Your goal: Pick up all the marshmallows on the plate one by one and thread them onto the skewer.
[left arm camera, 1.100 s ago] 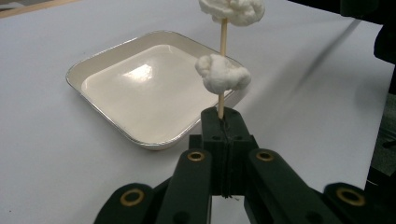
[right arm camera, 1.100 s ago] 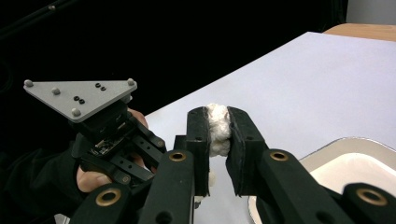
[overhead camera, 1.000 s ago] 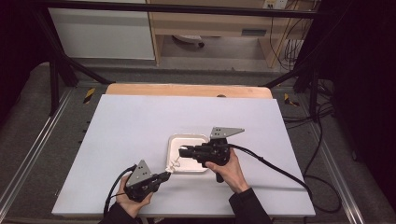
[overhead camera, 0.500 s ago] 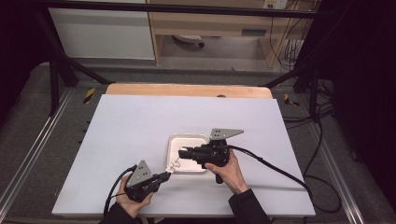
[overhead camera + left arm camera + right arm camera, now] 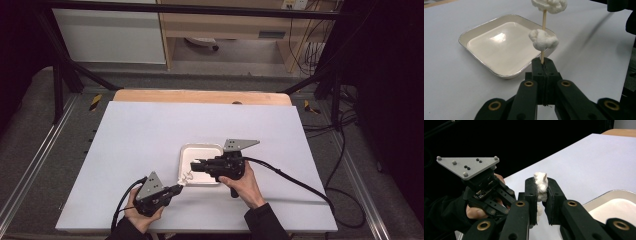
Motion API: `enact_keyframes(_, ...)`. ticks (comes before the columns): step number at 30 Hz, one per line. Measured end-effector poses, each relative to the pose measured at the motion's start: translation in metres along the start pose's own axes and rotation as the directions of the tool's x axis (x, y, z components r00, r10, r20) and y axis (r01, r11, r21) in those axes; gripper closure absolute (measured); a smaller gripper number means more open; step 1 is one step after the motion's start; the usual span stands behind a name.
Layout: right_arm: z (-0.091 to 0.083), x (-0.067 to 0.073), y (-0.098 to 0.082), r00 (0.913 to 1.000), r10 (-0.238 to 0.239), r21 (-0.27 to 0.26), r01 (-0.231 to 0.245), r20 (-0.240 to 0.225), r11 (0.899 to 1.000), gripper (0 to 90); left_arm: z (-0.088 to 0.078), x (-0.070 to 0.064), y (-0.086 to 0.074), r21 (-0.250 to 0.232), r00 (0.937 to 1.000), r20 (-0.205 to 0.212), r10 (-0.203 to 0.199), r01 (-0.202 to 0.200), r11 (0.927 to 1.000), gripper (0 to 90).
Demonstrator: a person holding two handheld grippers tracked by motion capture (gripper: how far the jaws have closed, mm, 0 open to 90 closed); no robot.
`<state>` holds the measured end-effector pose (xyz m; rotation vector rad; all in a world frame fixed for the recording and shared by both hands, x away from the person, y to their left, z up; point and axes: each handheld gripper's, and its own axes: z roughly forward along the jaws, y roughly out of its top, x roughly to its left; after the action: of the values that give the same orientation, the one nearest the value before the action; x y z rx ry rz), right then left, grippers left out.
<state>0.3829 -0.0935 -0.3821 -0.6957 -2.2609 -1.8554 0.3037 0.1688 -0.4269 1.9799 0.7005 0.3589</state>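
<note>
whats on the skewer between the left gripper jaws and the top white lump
One more white fluffy lump, threaded partway up the wooden skewer; bare stick on either side of it, per the left gripper view.

My left gripper (image 5: 176, 188) and right gripper (image 5: 196, 164) are matte black with brass-ringed pivots on their linkages. Each carries a grey three-cornered plate (image 5: 468, 166) studded with small screws and trails a black cable (image 5: 295, 182). My sleeves (image 5: 262, 222) are dark.
</note>
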Motion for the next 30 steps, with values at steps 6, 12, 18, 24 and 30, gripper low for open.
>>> enact_keyframes(6,0.0009,0.0001,-0.0018,1.0000,-0.007,0.010,0.007,-0.004,1.000,82.0,0.0009,-0.0007,-0.0003,0.005,1.0000,0.000,0.003,-0.003,1.0000,89.3)
enact_keyframes(12,0.0014,-0.0001,-0.0027,1.0000,-0.008,0.021,0.008,-0.001,1.000,82.4,0.0012,-0.0005,-0.0007,0.010,1.0000,-0.001,0.005,-0.005,0.9999,89.3)
enact_keyframes(18,0.0026,-0.0002,-0.0041,1.0000,-0.004,0.020,0.004,-0.007,1.000,82.8,0.0005,0.0003,-0.0001,0.013,1.0000,0.001,0.004,-0.004,0.9999,89.3)
enact_keyframes(24,0.0020,-0.0006,-0.0036,0.9999,-0.011,0.023,0.011,0.002,1.000,82.4,0.0011,0.0003,0.0014,0.011,0.9999,0.009,0.007,-0.007,0.9999,89.3)
enact_keyframes(30,-0.0019,-0.0005,0.0004,0.9987,-0.023,0.013,0.022,0.046,1.000,74.5,0.0017,0.0002,0.0029,-0.011,0.9999,0.005,0.010,-0.010,0.9999,89.2)
